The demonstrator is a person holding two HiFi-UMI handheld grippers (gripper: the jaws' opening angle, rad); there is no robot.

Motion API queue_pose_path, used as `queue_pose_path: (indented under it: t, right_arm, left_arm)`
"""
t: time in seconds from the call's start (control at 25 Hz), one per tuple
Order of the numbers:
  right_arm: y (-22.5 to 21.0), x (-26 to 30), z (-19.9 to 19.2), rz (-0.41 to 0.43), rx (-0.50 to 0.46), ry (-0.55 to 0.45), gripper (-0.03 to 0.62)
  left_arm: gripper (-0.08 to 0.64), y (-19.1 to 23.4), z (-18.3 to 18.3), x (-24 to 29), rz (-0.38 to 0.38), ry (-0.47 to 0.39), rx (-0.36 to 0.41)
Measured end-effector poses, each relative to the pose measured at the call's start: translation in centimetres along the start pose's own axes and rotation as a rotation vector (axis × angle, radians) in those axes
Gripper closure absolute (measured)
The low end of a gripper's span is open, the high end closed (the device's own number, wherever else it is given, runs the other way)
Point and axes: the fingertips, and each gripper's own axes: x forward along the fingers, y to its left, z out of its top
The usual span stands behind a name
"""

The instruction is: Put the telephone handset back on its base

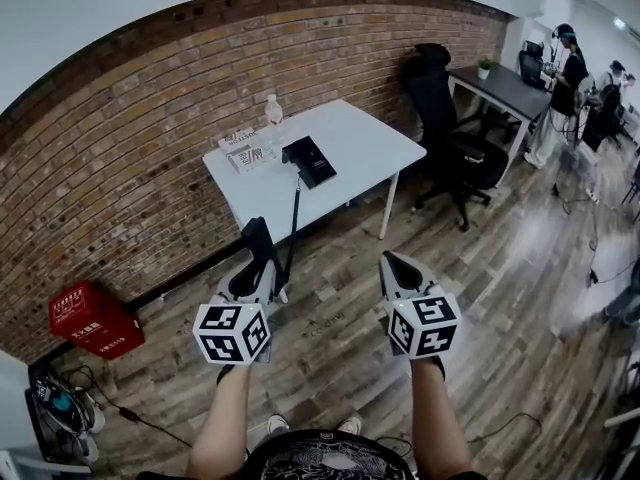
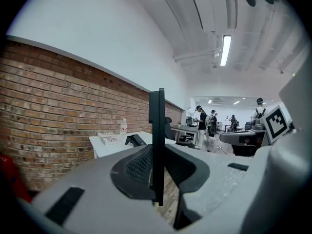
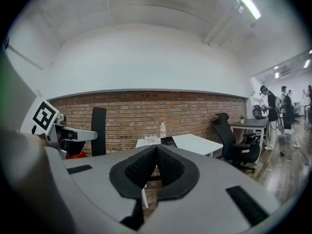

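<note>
While the person stands well back from the white table (image 1: 365, 148), the left gripper (image 2: 158, 160) pinches the black telephone handset (image 2: 157, 123) upright, apparently corded to the base (image 1: 310, 160) on the tabletop; the right gripper (image 3: 156, 154) is pressed together, empty.

The wall (image 1: 130, 138) is rough brick, the floor (image 1: 500, 268) faintly glossy wood, the worktop (image 1: 370, 153) smooth white, the handset (image 1: 260, 240) matt black.

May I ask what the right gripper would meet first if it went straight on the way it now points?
Most likely the white table, at its near edge below the telephone base; only open floor lies before the right gripper, though depth is unclear.
</note>
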Motion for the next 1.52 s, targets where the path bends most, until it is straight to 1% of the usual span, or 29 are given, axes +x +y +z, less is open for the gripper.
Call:
queue_pose_path:
  t: [0.32, 0.68, 1.0, 1.24, 1.52]
  right_arm:
    - [-3.4, 0.0, -0.4, 0.044, 0.000, 0.000, 0.591]
    - [-5.8, 2.5, 0.0, 0.067, -0.005, -0.006, 0.591]
    - [-6.9, 8.2, 0.0, 0.060, -0.019, 0.018, 0.591]
    - [-7.4, 14.9, 0.8, 0.043, -0.022, 0.040, 0.591]
    - [-7.0, 22.4, 2.9, 0.023, -0.038, 0.060, 0.591]
  left_arm:
    - [0.483, -2.4, -0.2, 1.6, 0.039, 0.005, 0.013]
    - [0.483, -2.0, 0.0, 4.5, 0.054, 0.012, 0.024]
    - [0.483, 1.8, -0.2, 9.6, 0.049, 0.023, 0.001]
    - [0.483, 6.2, 0.6, 15.1, 0.029, 0.035, -0.020]
    - [0.483, 11.5, 2.4, 20.7, -0.012, 0.058, -0.028]
